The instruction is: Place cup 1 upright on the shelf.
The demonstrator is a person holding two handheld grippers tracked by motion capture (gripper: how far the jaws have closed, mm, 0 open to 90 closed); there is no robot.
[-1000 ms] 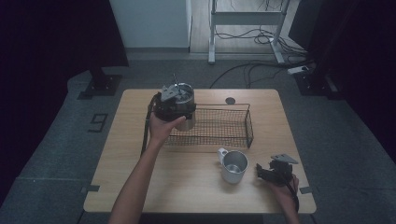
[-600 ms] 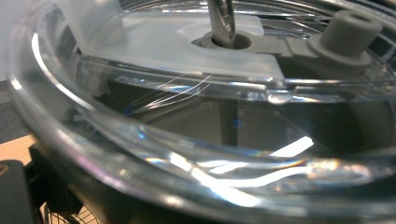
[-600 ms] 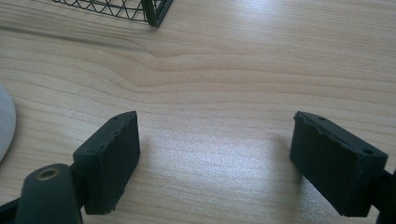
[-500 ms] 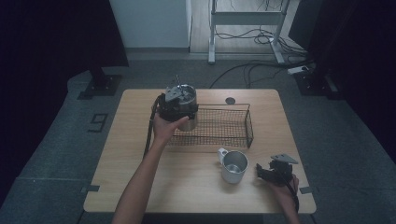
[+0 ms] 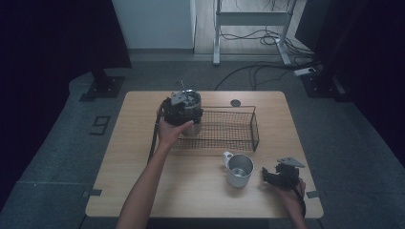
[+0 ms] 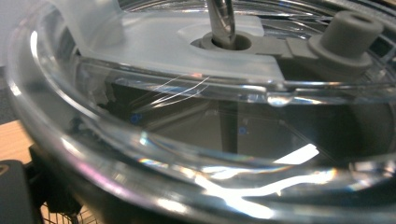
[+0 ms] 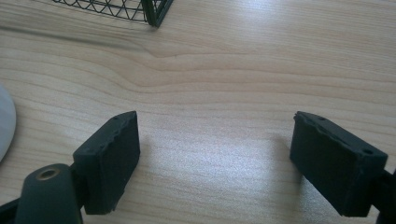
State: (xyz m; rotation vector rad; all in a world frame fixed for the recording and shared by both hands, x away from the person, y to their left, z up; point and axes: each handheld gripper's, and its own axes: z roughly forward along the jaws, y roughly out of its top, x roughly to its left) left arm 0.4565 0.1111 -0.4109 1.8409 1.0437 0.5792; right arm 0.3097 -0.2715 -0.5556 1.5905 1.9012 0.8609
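A round clear container (image 5: 192,101) with a lid and a thin metal rod sticking up hangs over the left end of the black wire basket (image 5: 239,128). My left gripper (image 5: 175,113) is shut on its side. In the left gripper view the container's clear rim (image 6: 187,140), pale lid, rod (image 6: 220,18) and a grey knob sit very close to the lens. A metal mug (image 5: 237,169) stands on the table in front of the basket. My right gripper (image 5: 275,175) rests on the wood to the right of the mug. In its own view, the right gripper (image 7: 215,158) is open, jaws wide apart over bare wood.
The wooden table (image 5: 143,191) carries a small dark disc (image 5: 235,102) behind the basket. A corner of the basket (image 7: 140,11) and the mug's pale edge (image 7: 3,126) appear in the right gripper view. Cables and a metal frame lie on the floor beyond the table.
My left hand has carried the container slightly down and to the right, nearer the basket's left end. The right gripper and the mug have stayed put.
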